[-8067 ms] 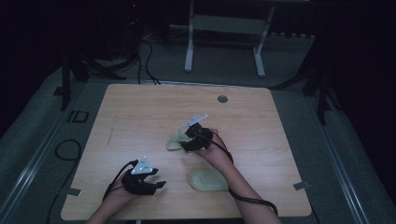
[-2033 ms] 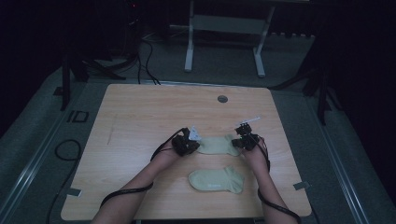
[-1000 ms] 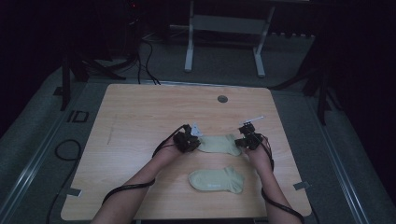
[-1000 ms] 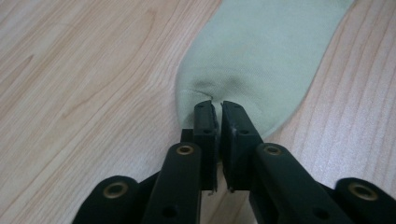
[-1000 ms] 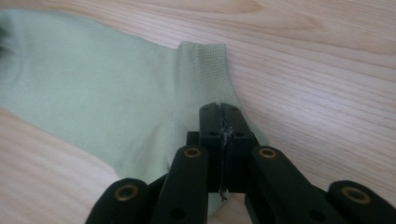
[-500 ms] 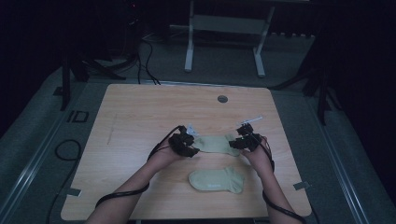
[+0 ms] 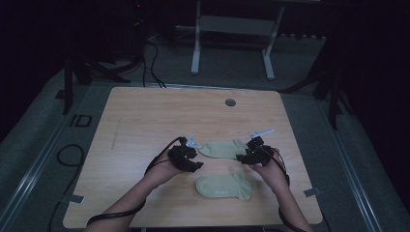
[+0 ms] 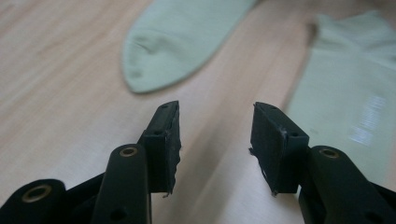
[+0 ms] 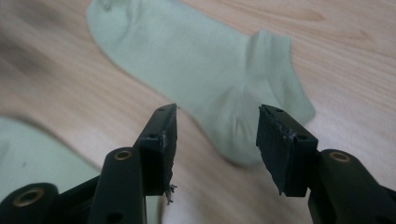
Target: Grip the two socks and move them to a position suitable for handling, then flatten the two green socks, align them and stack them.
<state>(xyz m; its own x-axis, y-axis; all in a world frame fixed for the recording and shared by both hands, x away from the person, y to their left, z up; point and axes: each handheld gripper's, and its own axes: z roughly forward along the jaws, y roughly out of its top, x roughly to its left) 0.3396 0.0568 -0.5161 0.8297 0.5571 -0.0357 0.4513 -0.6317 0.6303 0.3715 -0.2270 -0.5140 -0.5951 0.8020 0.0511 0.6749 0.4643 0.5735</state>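
Note:
Two pale green ankle socks lie flat on the wooden table (image 7: 145, 116). The far sock (image 7: 222, 148) stretches between my two grippers; the near sock (image 7: 225, 186) rests closer to the person. My left gripper (image 7: 196, 163) is just off the far sock's toe (image 8: 173, 46), with the near sock (image 8: 345, 93) to its right. Its jaws (image 8: 215, 112) have just been opening, and only bare wood lies between them. My right gripper (image 7: 243, 155) hovers at the far sock's cuff end (image 9: 210, 70). Its jaws (image 9: 217, 114) have also just been opening and grip nothing.
A round grommet hole (image 7: 230, 102) sits near the table's far edge. Behind the table stands a white metal frame (image 7: 232, 29). Cables (image 7: 67, 154) lie on the grey floor at the left. Bare wood spreads across the table's left and far parts.
Both grippers have let go of the far sock's ends, opened and drawn back a little toward the person. The far sock stays spread flat; the near sock has not moved.

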